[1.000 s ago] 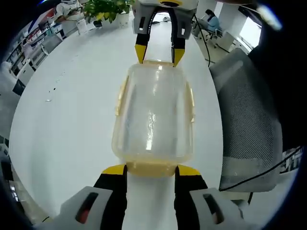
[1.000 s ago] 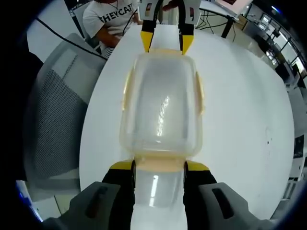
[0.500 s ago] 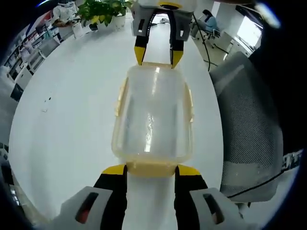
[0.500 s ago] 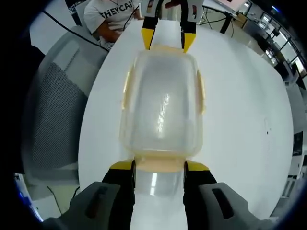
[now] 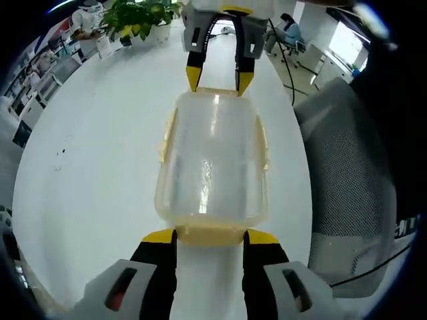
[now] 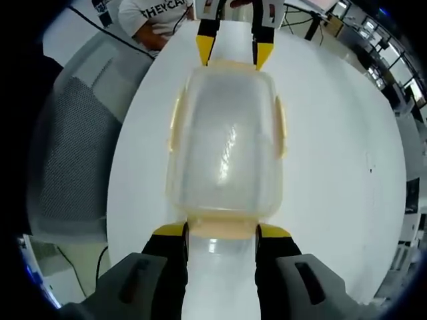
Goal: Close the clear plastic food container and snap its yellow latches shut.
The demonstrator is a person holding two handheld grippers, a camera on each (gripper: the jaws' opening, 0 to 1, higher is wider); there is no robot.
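A clear plastic container (image 5: pixel 212 160) with its lid on hangs between my two grippers over the white table (image 5: pixel 93 153). In the left gripper view, my left gripper (image 5: pixel 211 237) has its jaws closed on the near yellow end latch (image 5: pixel 211 233), and my right gripper (image 5: pixel 219 81) holds the far end. The right gripper view mirrors this: my right gripper (image 6: pixel 221 231) clamps the near end latch (image 6: pixel 221 230) of the container (image 6: pixel 227 147), and my left gripper (image 6: pixel 233 53) is at the far end. Yellow side latches (image 5: pixel 167 137) (image 6: pixel 280 127) lie along both long sides.
A grey mesh chair (image 5: pixel 347 173) (image 6: pixel 67 153) stands close to the table edge. Potted plants (image 5: pixel 143 13) sit at the table's far side. A person in a white shirt (image 6: pixel 160 17) is behind the table. Office desks lie beyond.
The container and both grippers keep the same places in both views, while the table and room behind have shifted slightly. Both grips are unchanged.
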